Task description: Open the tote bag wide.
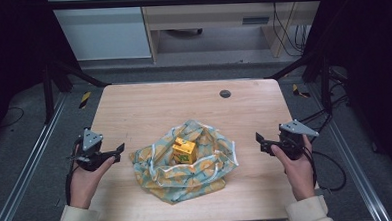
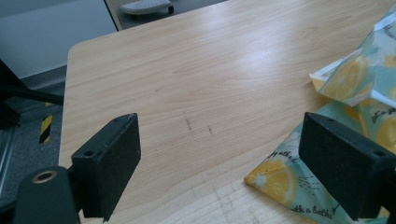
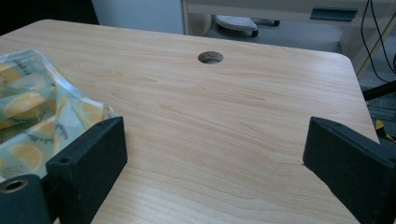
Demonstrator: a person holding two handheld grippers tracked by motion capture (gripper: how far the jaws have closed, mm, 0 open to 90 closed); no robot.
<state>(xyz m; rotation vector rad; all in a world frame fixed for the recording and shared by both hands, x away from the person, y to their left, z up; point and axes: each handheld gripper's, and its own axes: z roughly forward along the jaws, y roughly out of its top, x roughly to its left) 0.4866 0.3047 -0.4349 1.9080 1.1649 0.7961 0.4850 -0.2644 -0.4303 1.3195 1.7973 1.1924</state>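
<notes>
Wooden table (image 1: 134, 108) held a lemon-print cloth (image 1: 206, 172) around a yellow carton (image 1: 184, 151); left gripper (image 1: 116, 151) and right gripper (image 1: 261, 141) flanked it, jaws apart and empty.

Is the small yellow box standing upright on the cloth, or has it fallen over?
Upright. The yellow box stands on its base in the middle of the lemon-print cloth, whose crumpled edges rise around it.

– How's the light?
– Even and soft on the tabletop (image 1: 134, 108); the surroundings in the high view fall into deep black.
– Any glare?
– A pale sheen across the wood in both gripper views. The near fingers (image 2: 109, 163) look slightly soft.
</notes>
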